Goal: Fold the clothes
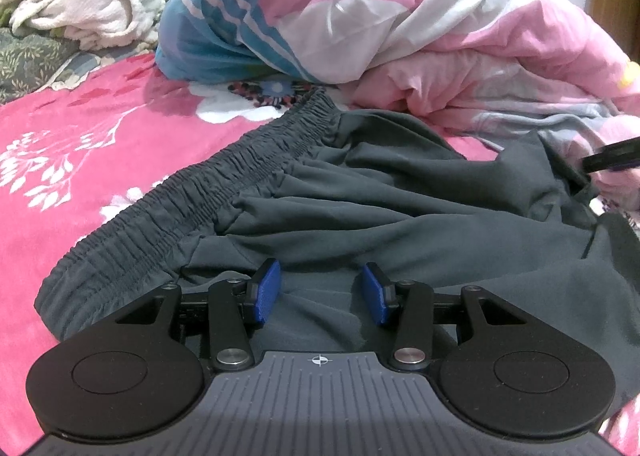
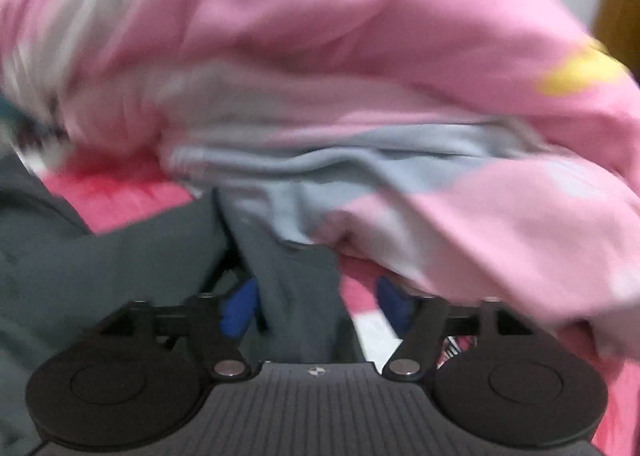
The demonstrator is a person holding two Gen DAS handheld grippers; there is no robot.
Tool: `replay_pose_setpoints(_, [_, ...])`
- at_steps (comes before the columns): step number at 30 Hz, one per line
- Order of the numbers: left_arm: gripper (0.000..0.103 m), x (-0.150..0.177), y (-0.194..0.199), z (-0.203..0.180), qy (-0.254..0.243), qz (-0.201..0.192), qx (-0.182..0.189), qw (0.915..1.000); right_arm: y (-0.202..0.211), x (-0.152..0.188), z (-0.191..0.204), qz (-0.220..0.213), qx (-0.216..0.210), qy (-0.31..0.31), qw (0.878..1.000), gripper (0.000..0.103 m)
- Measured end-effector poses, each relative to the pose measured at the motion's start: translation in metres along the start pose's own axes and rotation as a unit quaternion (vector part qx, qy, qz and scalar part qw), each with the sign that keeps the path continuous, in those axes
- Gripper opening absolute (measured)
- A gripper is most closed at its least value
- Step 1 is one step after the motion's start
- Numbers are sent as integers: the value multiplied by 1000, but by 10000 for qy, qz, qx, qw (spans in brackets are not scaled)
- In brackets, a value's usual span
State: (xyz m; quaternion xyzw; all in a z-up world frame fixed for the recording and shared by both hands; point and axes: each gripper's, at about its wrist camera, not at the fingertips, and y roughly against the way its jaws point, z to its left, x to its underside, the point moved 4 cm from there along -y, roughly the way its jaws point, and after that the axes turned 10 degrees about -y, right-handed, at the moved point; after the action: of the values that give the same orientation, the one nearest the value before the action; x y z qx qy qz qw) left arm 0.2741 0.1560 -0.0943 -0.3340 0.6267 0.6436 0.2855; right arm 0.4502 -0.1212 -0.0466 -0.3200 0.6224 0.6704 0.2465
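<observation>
Dark grey shorts [image 1: 400, 200] with a gathered elastic waistband [image 1: 224, 184] lie spread on a pink floral bedsheet [image 1: 80, 128]. My left gripper [image 1: 320, 292] rests low over the near part of the shorts. Its blue pads [image 1: 266, 292] stand apart with wrinkled cloth lying between and under them, not pinched. In the blurred right wrist view my right gripper [image 2: 316, 308] is open wide. A strip of the grey shorts [image 2: 296, 288] runs between its pads without being pressed. A black finger [image 1: 612, 157] of the right gripper shows at the right edge of the left wrist view.
A heaped pink, white and blue quilt [image 1: 400, 16] lies behind the shorts and hangs close over the right gripper [image 2: 360, 76]. A white towel [image 1: 88, 4] and a leaf-patterned pillow [image 1: 28, 60] lie at the far left. Wooden furniture [image 1: 612, 0] stands at the far right.
</observation>
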Motion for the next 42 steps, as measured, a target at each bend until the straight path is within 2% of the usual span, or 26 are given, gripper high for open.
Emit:
replay_pose_setpoints(2, [46,0,1,2,119,-2,56,9999,37,7,-32,5,-364,-764,9964,95])
replay_pose_setpoints(5, [47,-1,6,5,307,-28,173,9994,69,34,-64,484,-920,-1771,9787,96])
replay_pose_setpoints(8, [47,0,13,9,510,-100,390,9979,87,80,-74,976,-1146,-2349,9603,95])
replay_pose_setpoints(10, [47,2,20,12,626,-167,563,9963,99,109,-73,1150,-1196,-2488,9542,92])
replay_pose_setpoints(12, [47,7,29,16,720,-216,736,9944,101,133,-64,1231,-1180,-2462,9541,81])
replay_pose_setpoints(14, [47,17,42,23,884,-270,981,9909,99,151,-57,1247,-1238,-2554,9507,66])
replay_pose_setpoints(15, [48,22,48,27,969,-307,1100,9887,101,157,-55,1172,-1235,-2572,9512,64])
replay_pose_setpoints(16, [48,28,55,32,1054,-364,1187,9867,103,162,-53,1067,-1213,-2569,9529,57])
replay_pose_setpoints(17, [48,34,62,37,1117,-426,1213,9854,105,167,-51,963,-1190,-2564,9544,44])
replay_pose_setpoints(18, [48,40,67,42,1187,-476,1219,9843,108,171,-49,891,-1154,-2517,9568,36])
replay_pose_setpoints(19, [48,46,71,49,1271,-498,1182,9835,111,174,-48,868,-1152,-2505,9573,19])
replay_pose_setpoints(20, [48,51,74,55,1368,-519,1159,9824,113,177,-47,858,-1165,-2514,9570,8])
replay_pose_setpoints(22, [48,56,77,67,1605,-553,1177,9784,119,180,-46,786,-1245,-2591,9546,3])
replay_pose_setpoints(27, [47,60,81,81,1892,-649,1188,9726,157,183,-40,368,-1483,-2695,9508,3])
replay_pose_setpoints(34, [49,66,105,92,2051,-1086,1299,9640,235,205,-32,-29,-1897,-2810,9408,3])
replay_pose_setpoints(39, [50,74,98,107,2329,-893,1154,9615,280,240,-7,-28,-2329,-2771,9322,2])
replay_pose_setpoints(42, [51,75,91,108,2437,-778,1209,9591,286,265,-2,83,-2400,-2901,9264,2])
